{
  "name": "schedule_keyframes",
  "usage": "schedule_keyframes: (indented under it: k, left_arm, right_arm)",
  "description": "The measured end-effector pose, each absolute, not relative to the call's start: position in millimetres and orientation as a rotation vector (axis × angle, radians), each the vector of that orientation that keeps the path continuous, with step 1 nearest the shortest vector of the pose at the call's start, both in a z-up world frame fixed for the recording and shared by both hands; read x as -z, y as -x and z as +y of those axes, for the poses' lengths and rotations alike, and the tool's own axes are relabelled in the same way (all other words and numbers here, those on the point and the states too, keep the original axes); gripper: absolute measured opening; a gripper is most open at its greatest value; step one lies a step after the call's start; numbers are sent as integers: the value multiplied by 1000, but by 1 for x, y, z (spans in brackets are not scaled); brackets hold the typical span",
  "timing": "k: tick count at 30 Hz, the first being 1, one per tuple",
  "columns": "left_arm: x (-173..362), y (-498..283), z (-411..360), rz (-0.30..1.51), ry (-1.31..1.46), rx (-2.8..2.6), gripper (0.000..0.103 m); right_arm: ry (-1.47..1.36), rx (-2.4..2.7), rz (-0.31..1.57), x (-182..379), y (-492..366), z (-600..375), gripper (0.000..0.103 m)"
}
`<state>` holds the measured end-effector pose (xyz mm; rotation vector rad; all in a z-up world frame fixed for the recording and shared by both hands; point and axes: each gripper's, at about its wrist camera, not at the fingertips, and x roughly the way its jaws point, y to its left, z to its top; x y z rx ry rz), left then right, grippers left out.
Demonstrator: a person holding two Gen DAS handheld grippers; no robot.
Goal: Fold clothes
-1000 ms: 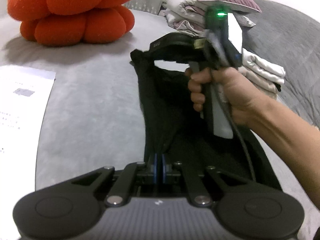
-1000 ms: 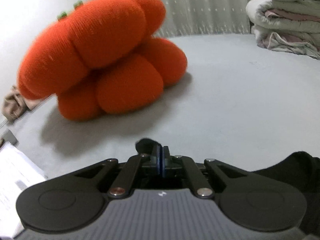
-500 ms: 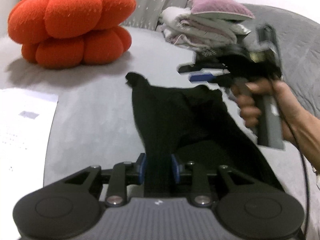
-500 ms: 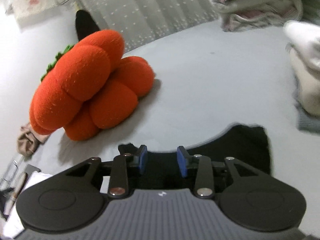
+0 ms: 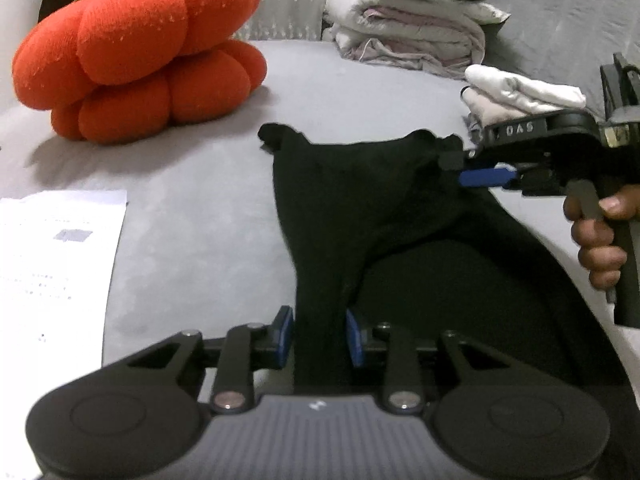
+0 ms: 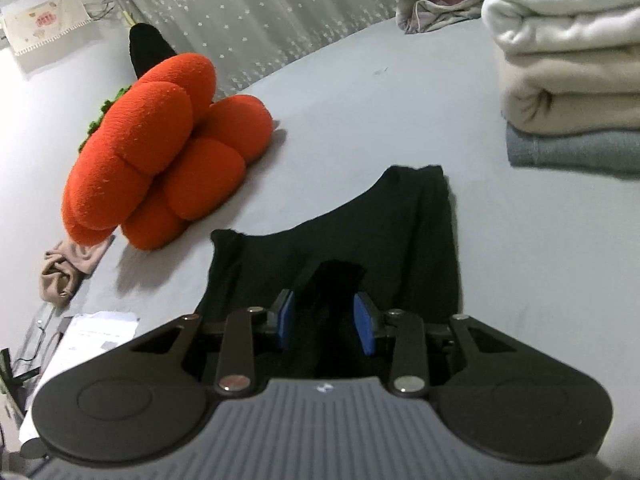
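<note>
Left wrist view shows the black garment spread on the grey bed, its far edge running from a small bunched corner on the left across to the right gripper, which a hand holds at the garment's far right corner. The left gripper has its blue pads set apart, with a band of the dark cloth running between them; it looks parted around the fabric rather than pinching it. In the right wrist view the right gripper's pads also stand apart, a raised hump of black cloth sitting in the gap, so neither tool appears to have a firm hold.

The garment lies partly doubled, one layer overlapping another near the middle, which suggests a fold in progress rather than a finished bundle. Whether the grippers are letting go after laying a fold or closing in to take hold for one cannot be settled from this moment.

A stack of folded clothes sits just beyond the garment on the right, an orange pumpkin cushion to the left, and a sheet of paper at the bed's near left edge.
</note>
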<state>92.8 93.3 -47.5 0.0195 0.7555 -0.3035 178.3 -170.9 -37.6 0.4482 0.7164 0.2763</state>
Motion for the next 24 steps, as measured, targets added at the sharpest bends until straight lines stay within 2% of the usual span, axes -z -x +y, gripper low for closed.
schedule_keyframes:
  k: [6, 8, 9, 10, 14, 17, 19, 24]
  left_arm:
    - [45, -88, 86, 674, -30, 373, 30]
    - [48, -87, 81, 680, -58, 380, 30]
    - [50, -88, 79, 693, -71, 373, 30]
    - [53, -88, 78, 710, -84, 363, 30]
    - [53, -88, 78, 728, -89, 351, 30]
    - [53, -88, 81, 752, -86, 359, 35]
    - [52, -87, 82, 764, -88, 364, 36]
    - [47, -79, 89, 805, -58, 386, 37]
  right_arm:
    - [-428, -312, 734, 45, -163, -161, 37]
    - [-417, -323, 741, 48, -158, -157, 30]
    - [-412, -329, 744, 49, -155, -155, 15]
    - [-406, -335, 748, 51, -153, -153, 6]
    - [-383, -320, 746, 46, -139, -152, 6]
    - [-386, -321, 758, 41, -127, -153, 6]
    - [-389, -323, 765, 37, -119, -154, 15]
    - [-394, -325, 784, 29, -99, -157, 16]
